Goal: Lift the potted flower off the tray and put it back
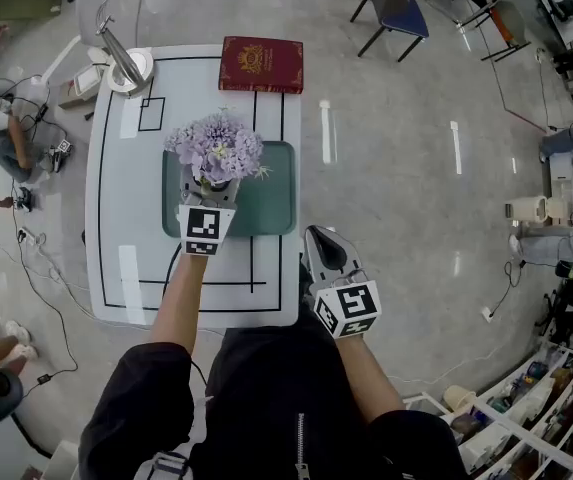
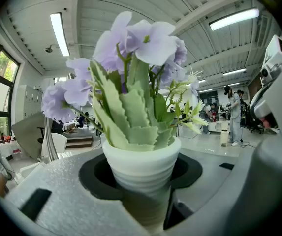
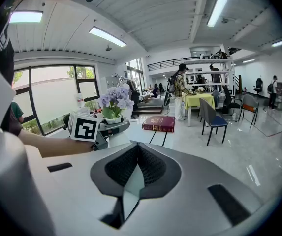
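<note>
The left gripper (image 2: 141, 193) clamps the white pot of the potted flower (image 2: 137, 132), at the head view's centre over the green tray (image 1: 278, 208). I cannot tell whether its base touches. Release, at least, looks left to do. The right gripper (image 3: 129, 178) is closed and empty, lower right. The flower's long axis is upright, blooms up.

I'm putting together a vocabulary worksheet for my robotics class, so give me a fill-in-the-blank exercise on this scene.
1. The left gripper is shut on the white ___ of the potted flower.
2. Beneath the flower, on the white table, lies a green ___.
3. At the table's far edge lies a red ___.
4. The right gripper, by the table's near right corner, holds ___.

Missing words: pot; tray; book; nothing.
</note>
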The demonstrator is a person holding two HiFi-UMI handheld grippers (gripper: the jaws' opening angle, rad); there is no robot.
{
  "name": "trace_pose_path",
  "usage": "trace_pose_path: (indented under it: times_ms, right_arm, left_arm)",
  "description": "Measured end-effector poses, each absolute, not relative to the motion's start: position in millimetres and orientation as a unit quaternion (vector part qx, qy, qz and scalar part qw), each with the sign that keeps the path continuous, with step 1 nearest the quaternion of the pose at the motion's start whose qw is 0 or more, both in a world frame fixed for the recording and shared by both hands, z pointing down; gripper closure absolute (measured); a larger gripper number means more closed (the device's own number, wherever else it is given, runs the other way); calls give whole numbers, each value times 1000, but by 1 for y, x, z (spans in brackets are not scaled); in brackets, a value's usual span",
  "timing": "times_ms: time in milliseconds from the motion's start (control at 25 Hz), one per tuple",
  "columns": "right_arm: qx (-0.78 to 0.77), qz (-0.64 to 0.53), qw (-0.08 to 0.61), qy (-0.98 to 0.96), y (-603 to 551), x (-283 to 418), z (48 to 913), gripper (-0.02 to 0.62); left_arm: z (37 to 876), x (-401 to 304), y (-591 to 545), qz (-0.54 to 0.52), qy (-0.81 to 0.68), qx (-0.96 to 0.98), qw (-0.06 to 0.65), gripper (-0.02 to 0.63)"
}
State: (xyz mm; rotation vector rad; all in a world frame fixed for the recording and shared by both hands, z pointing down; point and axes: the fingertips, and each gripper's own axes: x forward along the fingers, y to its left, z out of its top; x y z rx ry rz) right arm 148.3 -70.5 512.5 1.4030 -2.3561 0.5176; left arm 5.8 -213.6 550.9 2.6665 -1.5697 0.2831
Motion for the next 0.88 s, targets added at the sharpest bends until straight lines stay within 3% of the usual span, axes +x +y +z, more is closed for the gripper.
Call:
trace_pose_path:
  times_ms: [880]
  right_arm:
    - [495,191,176,-829,-68,151,518,588]
  left_arm:
    - [556,3,-207,76,-500,863,7,373]
